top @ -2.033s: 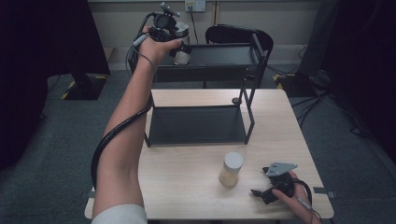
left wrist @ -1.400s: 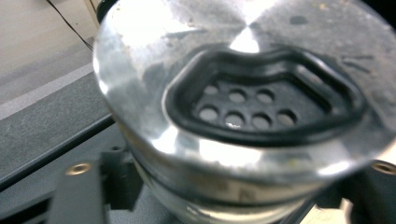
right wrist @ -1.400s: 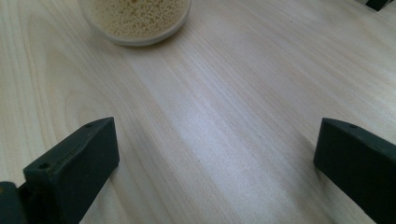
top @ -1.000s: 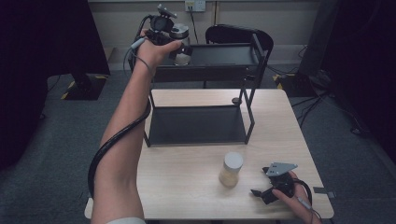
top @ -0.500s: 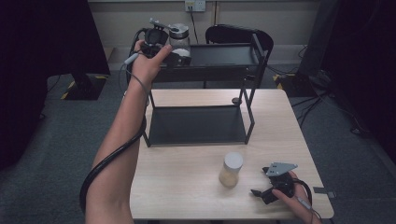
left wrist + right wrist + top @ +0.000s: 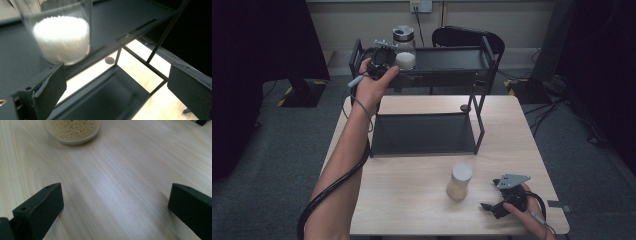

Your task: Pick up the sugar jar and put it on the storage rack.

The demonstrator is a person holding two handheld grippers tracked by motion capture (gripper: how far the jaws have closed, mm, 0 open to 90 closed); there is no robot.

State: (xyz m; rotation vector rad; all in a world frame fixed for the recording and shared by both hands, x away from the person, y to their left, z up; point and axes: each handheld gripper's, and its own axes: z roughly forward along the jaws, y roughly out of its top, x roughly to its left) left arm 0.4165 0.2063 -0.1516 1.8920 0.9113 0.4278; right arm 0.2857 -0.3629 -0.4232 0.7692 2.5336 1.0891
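Observation:
A glass jar of white grains with a metal lid stands on the left end of the black rack's top shelf. My left gripper hovers just left of it, open and apart from it. Seen from the left gripper view, the jar is ahead and to the left of the spread jaws of that gripper. A second jar, holding tan grains, stands on the wooden table. My right gripper rests open on the table right of it; its own view has the tan jar beyond the gripper.
The rack's lower tray sits on the table's far half, with thin black posts at its corners. A small dark disc lies by the right post. A black chair stands behind the rack.
The left gripper set the white-grain jar on the top shelf, let go of it and drew back to the left. The right gripper and the tan jar stayed still.

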